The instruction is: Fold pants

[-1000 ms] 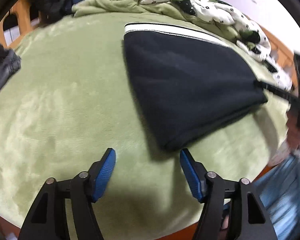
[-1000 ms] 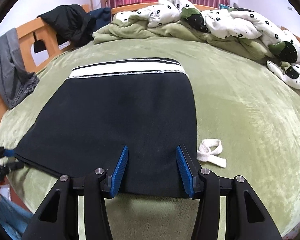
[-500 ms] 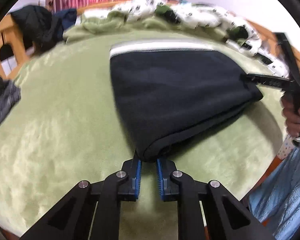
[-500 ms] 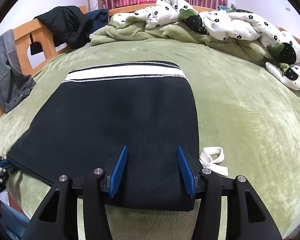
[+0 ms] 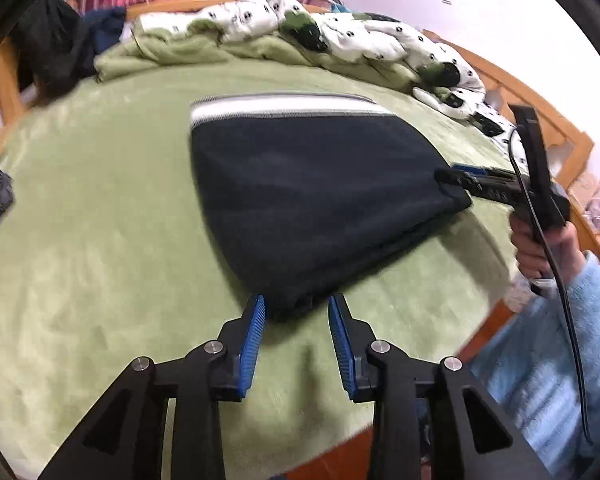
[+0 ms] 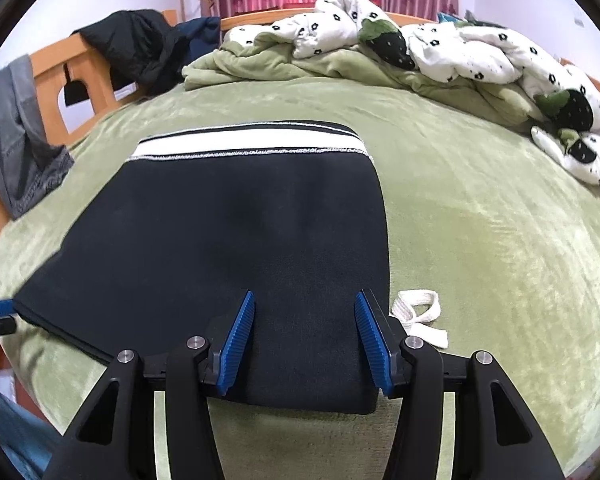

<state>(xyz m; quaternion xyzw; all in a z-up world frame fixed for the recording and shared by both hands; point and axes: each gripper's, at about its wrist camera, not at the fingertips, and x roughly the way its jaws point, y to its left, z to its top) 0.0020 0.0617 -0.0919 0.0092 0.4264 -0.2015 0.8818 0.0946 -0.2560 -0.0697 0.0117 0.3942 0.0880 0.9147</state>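
Note:
Dark navy pants [image 5: 308, 200] with a white striped waistband lie folded flat on the green bed cover; they also show in the right wrist view [image 6: 228, 240]. My left gripper [image 5: 296, 312] is open at the pants' near left corner, its blue pads either side of the corner fold. My right gripper [image 6: 304, 320] is open, its fingers over the pants' near right edge. In the left wrist view the right gripper [image 5: 460, 176] shows at the pants' right corner. A white drawstring [image 6: 418, 316] lies on the cover just right of the pants.
A crumpled white flowered quilt [image 6: 440, 48] and green blanket lie at the far side of the bed. Dark clothes [image 6: 140, 48] and a grey garment [image 6: 16, 132] hang on the wooden bed frame at left. The bed edge runs just below both grippers.
My left gripper, shut on the pants' corner half a second ago, has opened and let go. The right gripper has stayed open over the near edge.

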